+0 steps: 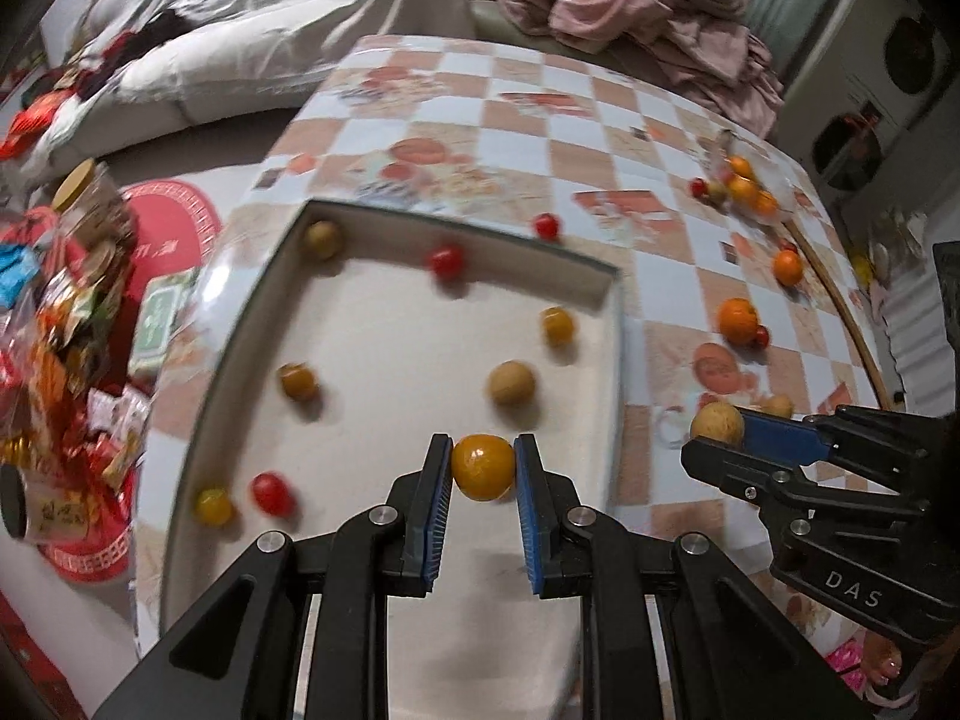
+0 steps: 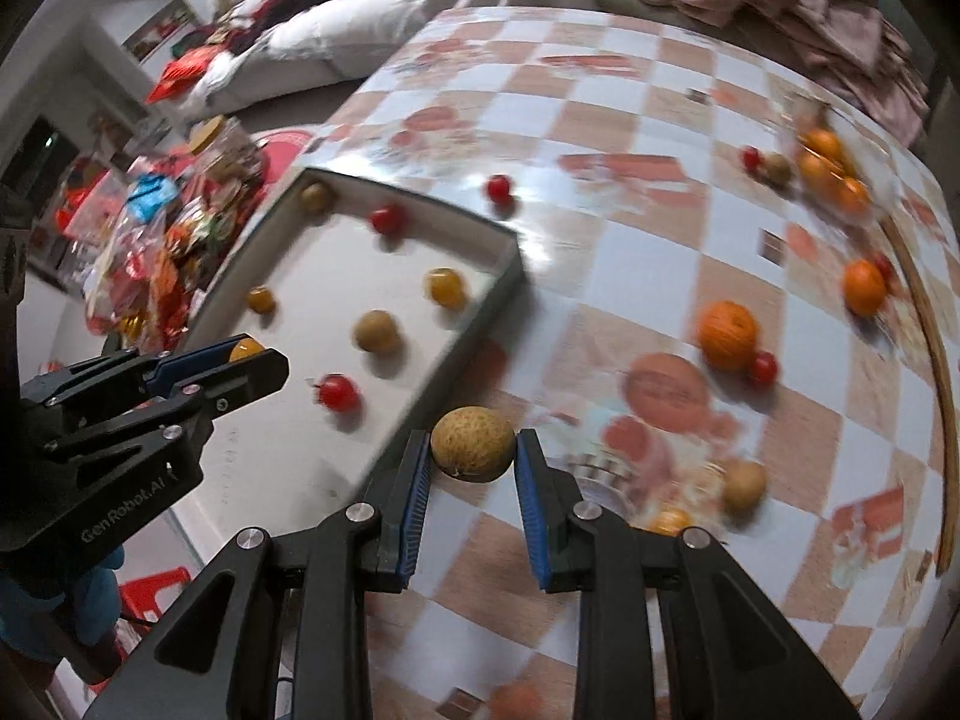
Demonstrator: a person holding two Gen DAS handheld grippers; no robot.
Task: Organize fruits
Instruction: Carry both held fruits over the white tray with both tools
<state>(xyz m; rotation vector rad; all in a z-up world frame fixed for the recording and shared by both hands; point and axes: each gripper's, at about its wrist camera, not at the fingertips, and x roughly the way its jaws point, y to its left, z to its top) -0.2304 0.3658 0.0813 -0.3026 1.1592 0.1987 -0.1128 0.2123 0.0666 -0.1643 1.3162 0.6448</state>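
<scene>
My left gripper [image 1: 483,462] is shut on a yellow-orange fruit [image 1: 483,467] and holds it above the white tray [image 1: 606,372]. It also shows in the right wrist view [image 2: 249,354], at the left. My right gripper [image 2: 474,447] is shut on a tan round fruit [image 2: 473,443] just right of the tray's [image 2: 456,342] edge, over the table. It appears in the left wrist view [image 1: 720,429] at the right. Inside the tray lie several small fruits: a tan one [image 1: 510,383], yellow ones [image 1: 557,325] and red ones [image 1: 446,261].
On the checked tablecloth [image 2: 600,252] lie loose fruits: an orange [image 2: 726,327] with a red fruit [image 2: 764,368], another orange [image 2: 864,287], a tan fruit [image 2: 743,484], a far pile [image 2: 831,171]. Snack packets and a jar [image 1: 84,222] crowd the left. Bedding lies behind.
</scene>
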